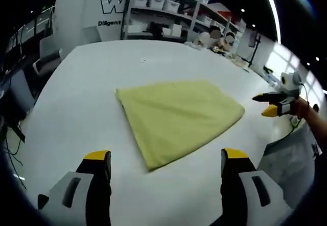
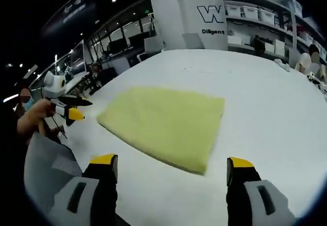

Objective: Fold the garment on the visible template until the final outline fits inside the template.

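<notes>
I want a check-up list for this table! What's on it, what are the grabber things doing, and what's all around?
Surface: white table, broad and bare around the cloth; no template outline can be made out on it.
Job's things: yellow garment, folded into a flat four-sided shape, lying on the table.
Clutter: nothing seen on the table near the garment; small items at its far edge, too small to tell.
Grippers: left gripper open, jaws apart, holding nothing, short of the garment's near corner. Right gripper open, holding nothing, off the garment.
Cables: dark cables hang past the table's edge.
Surroundings: shelves with white bins, a white wall with lettering.
</notes>
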`<move>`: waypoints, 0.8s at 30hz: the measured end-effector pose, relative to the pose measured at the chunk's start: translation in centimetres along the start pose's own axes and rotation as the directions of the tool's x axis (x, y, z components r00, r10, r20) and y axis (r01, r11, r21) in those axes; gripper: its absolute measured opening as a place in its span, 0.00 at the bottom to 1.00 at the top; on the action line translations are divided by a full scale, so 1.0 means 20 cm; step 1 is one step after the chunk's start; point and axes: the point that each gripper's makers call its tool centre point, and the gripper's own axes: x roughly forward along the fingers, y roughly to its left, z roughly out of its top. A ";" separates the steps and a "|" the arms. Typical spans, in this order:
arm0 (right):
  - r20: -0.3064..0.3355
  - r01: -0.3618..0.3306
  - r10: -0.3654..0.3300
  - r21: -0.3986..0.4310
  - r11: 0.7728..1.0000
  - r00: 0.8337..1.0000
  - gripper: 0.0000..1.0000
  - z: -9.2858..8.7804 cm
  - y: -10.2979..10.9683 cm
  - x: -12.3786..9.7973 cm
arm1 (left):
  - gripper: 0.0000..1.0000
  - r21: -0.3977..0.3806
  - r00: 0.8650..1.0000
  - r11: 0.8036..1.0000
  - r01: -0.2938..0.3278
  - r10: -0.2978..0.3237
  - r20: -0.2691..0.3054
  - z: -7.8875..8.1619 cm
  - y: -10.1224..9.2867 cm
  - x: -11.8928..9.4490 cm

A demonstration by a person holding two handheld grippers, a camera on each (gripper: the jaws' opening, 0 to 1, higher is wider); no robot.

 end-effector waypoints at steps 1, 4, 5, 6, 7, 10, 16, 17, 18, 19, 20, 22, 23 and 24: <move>0.001 0.000 0.000 0.003 1.000 1.000 0.93 0.00 0.01 -0.01 | 0.85 -0.001 1.000 1.000 0.003 -0.003 0.002 0.00 -0.01 -0.01; -0.004 -0.018 0.018 0.013 1.000 1.000 0.97 -0.01 0.05 -0.03 | 0.90 0.001 0.999 1.000 -0.012 0.012 -0.030 -0.04 -0.04 -0.04; -0.007 -0.021 0.021 0.010 1.000 1.000 0.99 -0.02 0.07 -0.04 | 0.92 0.003 0.999 1.000 -0.014 0.014 -0.036 -0.05 -0.05 -0.05; -0.008 -0.017 0.017 0.008 1.000 1.000 0.99 -0.03 0.07 -0.05 | 0.93 0.011 0.999 1.000 -0.021 0.021 -0.025 -0.05 -0.06 -0.07; -0.009 -0.016 0.016 0.004 1.000 1.000 0.99 -0.03 0.08 -0.06 | 0.94 0.011 1.000 1.000 -0.022 0.022 -0.019 -0.05 -0.07 -0.08; -0.010 -0.011 0.011 0.004 1.000 1.000 0.99 -0.04 0.08 -0.08 | 0.97 -0.004 1.000 1.000 -0.020 0.020 -0.010 -0.05 -0.09 -0.10; -0.005 -0.013 0.013 -0.008 1.000 1.000 0.99 -0.05 0.11 -0.13 | 0.99 0.033 0.999 0.998 -0.046 0.046 -0.010 -0.06 -0.11 -0.14; 0.006 -0.014 0.014 -0.007 1.000 1.000 0.99 -0.04 0.12 -0.14 | 0.99 0.043 0.999 0.998 -0.038 0.038 -0.002 -0.06 -0.13 -0.15; 0.012 -0.017 0.017 -0.004 1.000 1.000 0.99 -0.03 0.13 -0.15 | 0.99 0.043 0.999 0.998 -0.034 0.033 0.020 -0.04 -0.14 -0.16; 0.017 -0.018 0.018 -0.003 1.000 1.000 0.99 -0.03 0.14 -0.15 | 0.99 0.044 0.999 0.998 -0.035 0.034 0.025 -0.04 -0.15 -0.16; 0.022 -0.020 0.020 -0.002 1.000 1.000 0.99 -0.03 0.15 -0.16 | 0.99 0.045 0.999 0.998 -0.035 0.034 0.030 -0.03 -0.15 -0.17; 0.023 -0.023 0.023 -0.004 1.000 0.999 0.99 -0.03 0.16 -0.16 | 0.99 0.053 0.999 0.998 -0.043 0.042 0.021 -0.04 -0.15 -0.17; 0.024 -0.021 0.021 -0.010 1.000 0.999 0.99 -0.03 0.16 -0.17 | 0.99 0.065 0.998 0.996 -0.053 0.051 0.020 -0.05 -0.15 -0.19; 0.025 -0.019 0.019 -0.012 1.000 1.000 0.99 -0.03 0.16 -0.17 | 0.99 0.069 0.998 0.996 -0.054 0.053 0.018 -0.05 -0.15 -0.19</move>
